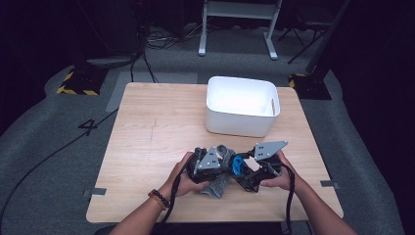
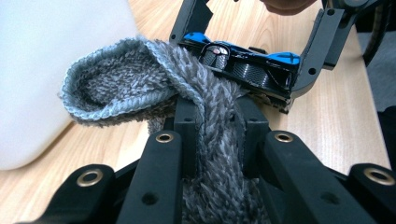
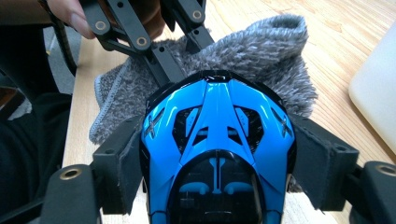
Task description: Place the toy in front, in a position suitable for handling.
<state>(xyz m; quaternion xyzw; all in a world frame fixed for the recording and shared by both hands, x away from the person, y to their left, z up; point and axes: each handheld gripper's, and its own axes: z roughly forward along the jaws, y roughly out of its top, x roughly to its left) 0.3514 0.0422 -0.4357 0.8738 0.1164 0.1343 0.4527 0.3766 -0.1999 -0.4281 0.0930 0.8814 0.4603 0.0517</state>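
Pale wooden bench [image 1: 156, 127] on grey carpet, dark room behind; both grippers meet near its front edge, right of centre.

Left gripper [image 1: 211, 165]: jaws pinched nearly together on a fluffy grey knitted sock [image 2: 205, 107], the fabric squeezed between the pads and its ribbed cuff gaping open beyond the tips. Right gripper [image 1: 251, 172]: jaws about half open, pads pressed to both flanks of a glossy blue-and-black toy car [image 3: 217, 140], nose pointing at the sock's mouth. Car's nose touches the fabric at the opening; how far inside it sits, cannot tell. Sock's loose end lies on the bench under the left gripper. White rectangular plastic bin [image 1: 242, 105] stands toward the far right corner, well apart from both hands.
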